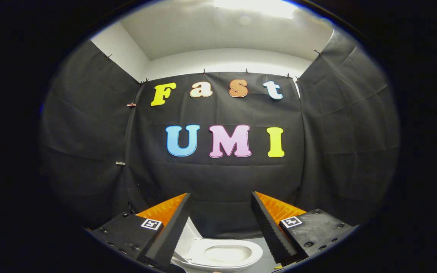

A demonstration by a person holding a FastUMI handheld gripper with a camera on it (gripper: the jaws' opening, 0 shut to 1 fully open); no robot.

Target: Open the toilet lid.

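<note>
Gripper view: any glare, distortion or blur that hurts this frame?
Gripper view: the ceiling light is blown out; fisheye bends the black cloth wall; the toilet between the open hand-held gripper fingers is sharp and evenly lit, without glare.

Black cloth (218, 178) is hanging across the far wall and down both sides of the booth, pinned by small clips (131, 104) along its seams. A white ceiling (218, 34) is glowing above, with a bright light panel (256, 5) shining.
</note>
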